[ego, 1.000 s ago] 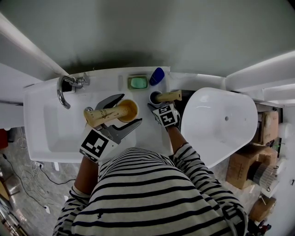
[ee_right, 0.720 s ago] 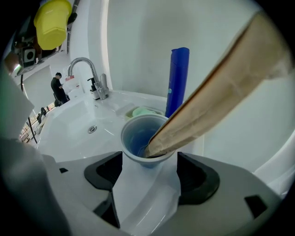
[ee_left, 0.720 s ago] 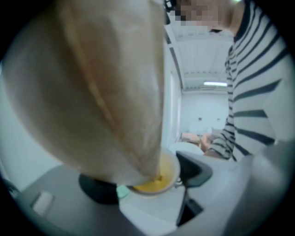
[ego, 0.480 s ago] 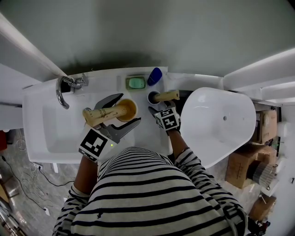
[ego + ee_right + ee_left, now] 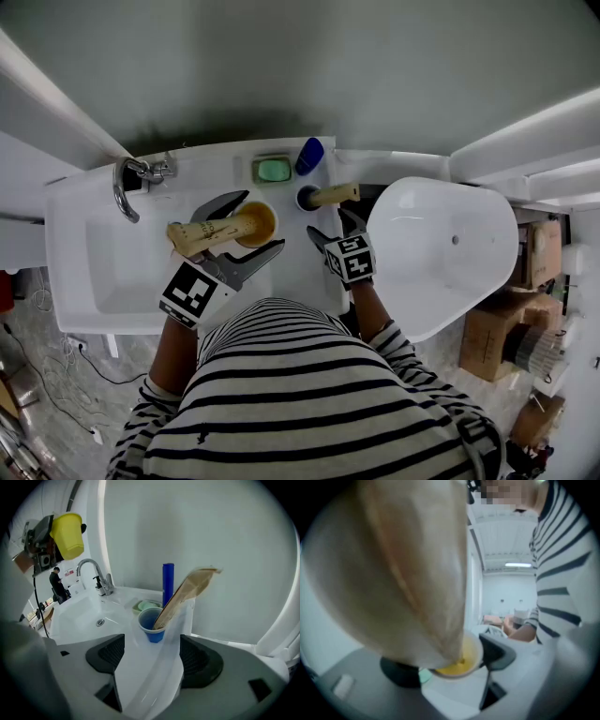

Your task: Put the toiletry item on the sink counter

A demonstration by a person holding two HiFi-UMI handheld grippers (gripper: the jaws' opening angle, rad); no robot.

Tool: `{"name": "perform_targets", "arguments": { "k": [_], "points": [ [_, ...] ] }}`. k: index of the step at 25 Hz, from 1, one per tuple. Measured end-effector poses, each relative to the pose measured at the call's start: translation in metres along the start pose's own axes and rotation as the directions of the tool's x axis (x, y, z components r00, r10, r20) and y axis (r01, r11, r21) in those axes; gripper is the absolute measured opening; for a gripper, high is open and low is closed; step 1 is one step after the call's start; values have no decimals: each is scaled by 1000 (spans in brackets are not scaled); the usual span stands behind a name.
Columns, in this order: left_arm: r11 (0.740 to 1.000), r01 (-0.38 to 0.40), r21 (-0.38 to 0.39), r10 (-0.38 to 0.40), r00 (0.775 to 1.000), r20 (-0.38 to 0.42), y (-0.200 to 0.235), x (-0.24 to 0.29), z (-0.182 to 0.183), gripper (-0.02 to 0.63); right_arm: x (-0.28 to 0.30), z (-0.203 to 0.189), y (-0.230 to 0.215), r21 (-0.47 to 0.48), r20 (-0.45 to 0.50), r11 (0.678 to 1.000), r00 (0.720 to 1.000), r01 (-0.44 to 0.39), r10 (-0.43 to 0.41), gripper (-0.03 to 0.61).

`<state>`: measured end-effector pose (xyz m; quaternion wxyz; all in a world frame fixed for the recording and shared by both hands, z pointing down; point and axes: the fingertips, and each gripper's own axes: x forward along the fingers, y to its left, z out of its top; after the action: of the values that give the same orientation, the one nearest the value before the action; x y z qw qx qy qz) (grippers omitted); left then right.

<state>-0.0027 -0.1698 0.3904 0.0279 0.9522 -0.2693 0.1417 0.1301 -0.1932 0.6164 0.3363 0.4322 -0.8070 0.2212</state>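
Note:
My left gripper point(image 5: 261, 222) is shut on a yellow cup point(image 5: 259, 224) with a tan tube point(image 5: 199, 235) standing in it, held above the white sink point(image 5: 112, 267). In the left gripper view the tube point(image 5: 398, 569) fills most of the picture and the yellow cup point(image 5: 461, 665) sits between the jaws. A blue cup point(image 5: 307, 198) stands on the counter point(image 5: 295, 272) with a second tan tube point(image 5: 336, 195) leaning in it. My right gripper point(image 5: 331, 227) is open and empty, a short way back from the blue cup point(image 5: 151, 623) and its tube point(image 5: 185, 595).
A green soap dish point(image 5: 274, 170) and a blue bottle point(image 5: 309, 156) stand at the counter's back edge, close behind the blue cup. The chrome faucet point(image 5: 127, 183) is at the far left. A white tub point(image 5: 441, 248) adjoins the counter on the right.
My right gripper has drawn back and up from the blue cup toward the person; the tube stays leaning in the cup. The left gripper and the yellow cup have not moved.

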Motion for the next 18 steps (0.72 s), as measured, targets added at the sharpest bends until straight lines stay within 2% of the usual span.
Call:
{"name": "perform_targets", "arguments": {
  "k": [9, 13, 18],
  "points": [
    [1000, 6, 14, -6, 1000, 4, -5, 0, 4, 374, -56, 44, 15, 17, 167, 1000, 986, -14, 11, 330],
    [1000, 7, 19, -7, 1000, 4, -6, 0, 5, 374, -80, 78, 21, 12, 271, 1000, 962, -28, 23, 328],
    [1000, 6, 23, -6, 1000, 5, -8, -2, 7, 374, -113, 119, 29, -12, 396, 999, 917, -47, 48, 328]
  ]
}}
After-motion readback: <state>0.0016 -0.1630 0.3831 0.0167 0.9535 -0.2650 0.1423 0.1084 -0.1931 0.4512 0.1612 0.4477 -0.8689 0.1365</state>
